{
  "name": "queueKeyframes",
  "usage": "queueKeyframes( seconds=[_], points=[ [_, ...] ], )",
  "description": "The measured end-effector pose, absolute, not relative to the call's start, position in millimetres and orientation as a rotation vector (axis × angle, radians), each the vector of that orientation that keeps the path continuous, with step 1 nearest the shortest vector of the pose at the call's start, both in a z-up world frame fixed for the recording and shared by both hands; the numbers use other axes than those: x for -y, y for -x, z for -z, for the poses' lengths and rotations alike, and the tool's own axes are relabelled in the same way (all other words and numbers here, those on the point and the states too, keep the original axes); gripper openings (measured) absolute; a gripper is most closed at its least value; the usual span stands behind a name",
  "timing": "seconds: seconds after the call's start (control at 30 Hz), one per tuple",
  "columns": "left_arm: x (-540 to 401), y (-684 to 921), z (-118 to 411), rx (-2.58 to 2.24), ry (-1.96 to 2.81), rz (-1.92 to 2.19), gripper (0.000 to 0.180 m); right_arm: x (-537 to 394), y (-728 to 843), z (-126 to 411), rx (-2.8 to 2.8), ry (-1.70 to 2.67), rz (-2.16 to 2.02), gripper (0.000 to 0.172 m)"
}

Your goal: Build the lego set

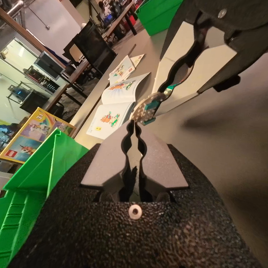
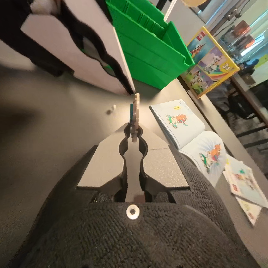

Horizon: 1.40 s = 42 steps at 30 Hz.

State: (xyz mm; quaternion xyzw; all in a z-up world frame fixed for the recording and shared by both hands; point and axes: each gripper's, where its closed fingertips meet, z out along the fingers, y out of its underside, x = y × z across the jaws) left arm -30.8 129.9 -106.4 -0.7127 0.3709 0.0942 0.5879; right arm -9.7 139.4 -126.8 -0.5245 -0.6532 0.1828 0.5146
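We saw the right gripper clamped on one edge of a small brick plate, white with teal strips, held edge-on above the table. The left gripper met the plate's far edge; its tips stood nearly together, and we could not tell whether they pinched that edge or merely touched it. The plate lay beside the open booklet, with a green bin beyond. We judged the plate light, stiff and slick, its pressed-on strips liable to pop off; the flat faces near the rim suited gripping.
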Motion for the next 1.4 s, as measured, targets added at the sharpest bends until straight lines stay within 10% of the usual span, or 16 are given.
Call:
queueKeyframes(
  seconds=[0.03,0.5,0.9,1.17,1.4],
  points=[
    [-131,34,109,-0.862,1.680,-0.237,0.000,-140,10,126,1.556,1.276,-0.446,0.006],
    [-122,89,171,-0.423,2.201,-0.108,0.031,-161,1,110,1.354,1.283,-0.514,0.006],
    [-136,76,179,-0.462,2.234,0.018,0.004,-163,-2,106,1.290,1.298,-0.628,0.006],
    [-107,124,14,-0.346,1.660,-0.439,0.004,-158,-6,83,1.164,1.255,-0.856,0.006],
    [-102,233,92,-0.083,2.178,-0.413,0.024,-160,-13,68,0.998,1.307,-1.228,0.006]
  ],
)
